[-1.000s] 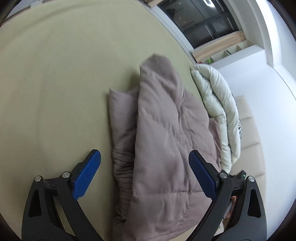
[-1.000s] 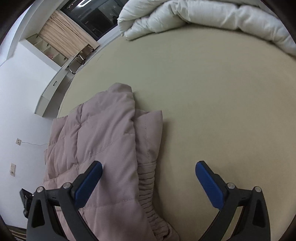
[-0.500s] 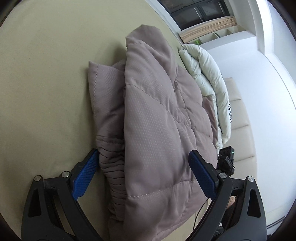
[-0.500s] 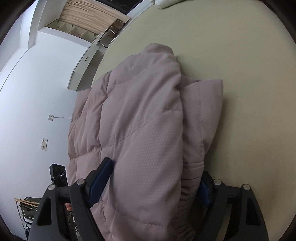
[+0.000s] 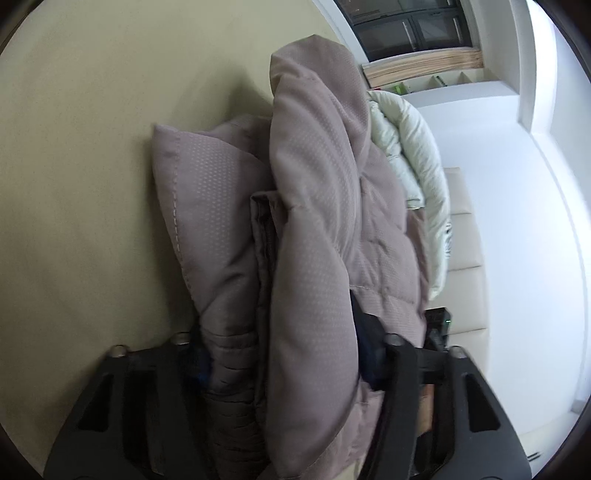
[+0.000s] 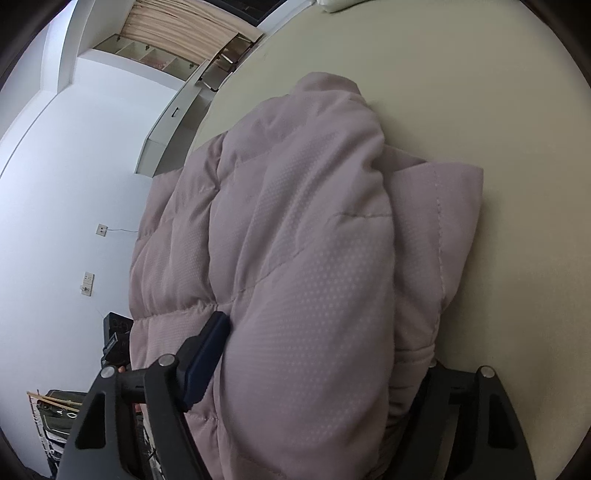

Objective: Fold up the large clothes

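Observation:
A mauve quilted puffer jacket (image 5: 314, 229) lies folded in thick layers on the beige bed (image 5: 81, 155). My left gripper (image 5: 280, 354) is shut on the near end of the folded jacket, its blue pads pressed into the layers. In the right wrist view the same jacket (image 6: 295, 240) fills the middle. My right gripper (image 6: 317, 358) is shut on its near edge; the left blue pad (image 6: 207, 354) presses into the fabric and the right pad is hidden behind it.
A white duvet (image 5: 417, 177) lies bunched beyond the jacket by the padded headboard (image 5: 465, 258). A dark window (image 5: 406, 26) and wooden shelves (image 6: 177, 33) stand past the bed. White wall with sockets (image 6: 88, 284) is at left.
Both grippers moved in onto the folded jacket's near end and closed on it from wide open. The jacket now bulges between the fingers and fills more of both views.

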The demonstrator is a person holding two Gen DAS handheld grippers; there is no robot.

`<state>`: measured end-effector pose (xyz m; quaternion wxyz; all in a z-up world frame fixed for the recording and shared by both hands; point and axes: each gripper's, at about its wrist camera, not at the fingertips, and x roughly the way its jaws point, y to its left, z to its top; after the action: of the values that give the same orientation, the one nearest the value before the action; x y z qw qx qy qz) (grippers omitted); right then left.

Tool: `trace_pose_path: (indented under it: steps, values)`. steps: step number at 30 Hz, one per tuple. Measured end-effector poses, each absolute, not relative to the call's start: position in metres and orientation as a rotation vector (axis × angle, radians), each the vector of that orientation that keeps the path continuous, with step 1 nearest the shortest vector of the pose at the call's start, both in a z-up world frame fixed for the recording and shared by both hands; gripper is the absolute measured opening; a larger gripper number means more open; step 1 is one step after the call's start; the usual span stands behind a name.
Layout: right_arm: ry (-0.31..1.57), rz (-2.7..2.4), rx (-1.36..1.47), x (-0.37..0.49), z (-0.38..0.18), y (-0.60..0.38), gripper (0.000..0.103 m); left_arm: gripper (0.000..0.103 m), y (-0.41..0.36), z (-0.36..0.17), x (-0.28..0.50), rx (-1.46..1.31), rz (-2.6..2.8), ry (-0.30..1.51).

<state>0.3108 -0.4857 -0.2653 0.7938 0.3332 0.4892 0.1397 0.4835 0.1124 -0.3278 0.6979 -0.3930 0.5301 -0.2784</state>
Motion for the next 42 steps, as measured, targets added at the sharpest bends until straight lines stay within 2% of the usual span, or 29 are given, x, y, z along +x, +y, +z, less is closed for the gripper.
trace_pose_path:
  steps: [2, 4, 11, 18, 20, 24, 27, 28, 30, 33, 38, 42]
  values:
    - [1.032, 0.302, 0.710, 0.304, -0.256, -0.482, 0.059, 0.041, 0.114, -0.325, 0.480, -0.886, -0.627, 1.176]
    - [1.012, 0.310, 0.696, 0.295, -0.246, -0.480, 0.051, 0.038, 0.115, -0.320, 0.473, -0.881, -0.629, 1.174]
    - [0.990, 0.348, 0.619, 0.241, -0.207, -0.449, 0.043, 0.034, 0.136, -0.291, 0.403, -0.875, -0.653, 1.149]
    - [1.007, 0.394, 0.667, 0.131, -0.202, -0.404, 0.042, 0.034, 0.180, -0.261, 0.289, -0.857, -0.657, 1.151]
    - [1.015, 0.386, 0.721, 0.100, -0.215, -0.402, 0.043, 0.034, 0.192, -0.272, 0.263, -0.869, -0.646, 1.167]
    - [0.968, 0.327, 0.916, 0.050, -0.268, -0.418, 0.048, 0.036, 0.209, -0.327, 0.231, -1.038, -0.635, 1.201]
    - [0.892, 0.311, 0.999, 0.032, -0.293, -0.427, 0.054, 0.038, 0.209, -0.339, 0.230, -1.082, -0.643, 1.159]
    - [0.886, 0.294, 1.012, 0.032, -0.297, -0.426, 0.055, 0.042, 0.207, -0.339, 0.232, -1.075, -0.629, 1.158]
    - [0.887, 0.270, 1.020, 0.033, -0.299, -0.425, 0.059, 0.045, 0.209, -0.341, 0.234, -1.069, -0.668, 1.197]
    - [0.936, 0.191, 1.010, 0.034, -0.285, -0.420, 0.065, 0.047, 0.211, -0.328, 0.229, -1.048, -0.626, 1.196]
    - [0.900, -0.008, 0.876, 0.005, -0.234, -0.417, 0.071, 0.050, 0.242, -0.305, 0.200, -1.042, -0.550, 1.153]
    - [0.850, -0.075, 0.711, -0.004, -0.182, -0.404, 0.071, 0.050, 0.253, -0.248, 0.187, -0.866, -0.434, 1.025]
